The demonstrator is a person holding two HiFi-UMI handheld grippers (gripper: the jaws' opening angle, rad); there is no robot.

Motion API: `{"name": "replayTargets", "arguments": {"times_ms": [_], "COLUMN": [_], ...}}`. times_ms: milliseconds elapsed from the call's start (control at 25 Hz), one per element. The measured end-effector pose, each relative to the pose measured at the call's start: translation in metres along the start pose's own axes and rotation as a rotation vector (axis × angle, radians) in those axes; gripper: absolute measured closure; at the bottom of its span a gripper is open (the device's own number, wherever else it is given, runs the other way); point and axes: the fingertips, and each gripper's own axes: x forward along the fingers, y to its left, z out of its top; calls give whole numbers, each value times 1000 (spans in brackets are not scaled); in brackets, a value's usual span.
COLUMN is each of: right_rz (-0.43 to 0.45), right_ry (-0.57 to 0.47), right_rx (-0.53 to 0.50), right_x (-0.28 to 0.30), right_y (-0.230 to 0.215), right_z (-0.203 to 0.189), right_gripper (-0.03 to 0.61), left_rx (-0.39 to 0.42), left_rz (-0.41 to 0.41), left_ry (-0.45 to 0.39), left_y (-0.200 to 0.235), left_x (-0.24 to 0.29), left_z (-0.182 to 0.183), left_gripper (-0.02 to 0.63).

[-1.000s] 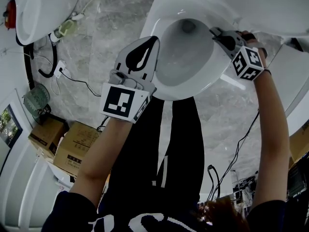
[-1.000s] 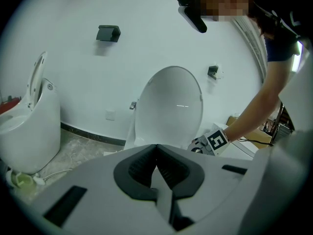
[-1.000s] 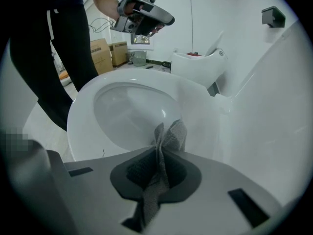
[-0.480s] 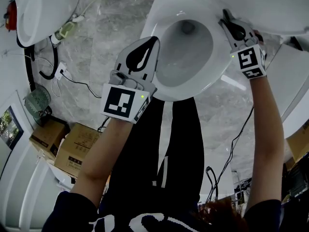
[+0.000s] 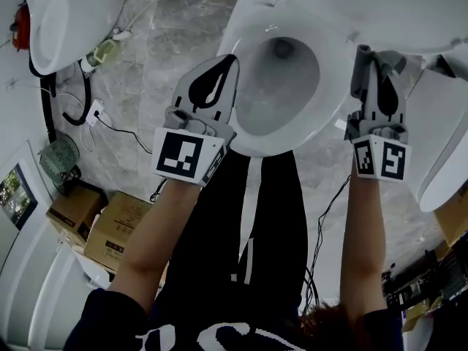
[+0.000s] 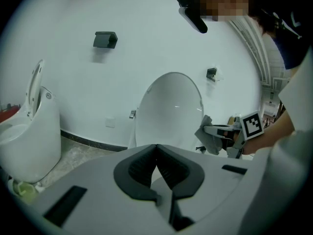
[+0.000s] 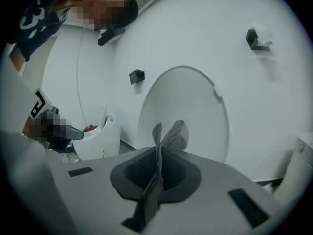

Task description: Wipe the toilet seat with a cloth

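The toilet seat (image 5: 335,86) rings the bowl, and the wiping step looks to be in hand. The left gripper (image 5: 232,63), jaws together and empty, hangs at its left edge. The right gripper (image 5: 376,57) pinches the cloth (image 5: 360,75) just off the right edge; the next move likely calls for pressing the cloth onto the seat.

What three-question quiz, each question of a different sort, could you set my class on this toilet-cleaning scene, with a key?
1. Multiple choice: what is clamped in the right gripper?
A. a sponge
B. a grey cloth
C. a brush

2. True or false: the left gripper holds a second cloth.

3. Fill the blank: the toilet lid stands ____, leaving the bowl uncovered.

Key
1. B
2. False: it is shut with nothing in it.
3. raised
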Motion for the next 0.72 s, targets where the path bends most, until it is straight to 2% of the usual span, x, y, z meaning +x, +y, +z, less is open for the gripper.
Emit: {"name": "replayTargets", "arguments": {"times_ms": [200, 440, 720], "right_rz": [-87, -109, -169], "right_ry": [-77, -95, -104], "right_rx": [27, 2, 74], "right_x": [-46, -75, -92], "right_y": [12, 30, 33], "right_z": [39, 67, 82], "right_gripper": [555, 555, 555], "left_rx": [13, 27, 42], "left_rz": [-4, -18, -36], "left_ry": [-13, -14, -11], "left_y": [-4, -14, -23], "left_x": [-5, -11, -16], "left_z": [11, 16, 22], "left_gripper": [603, 603, 603]}}
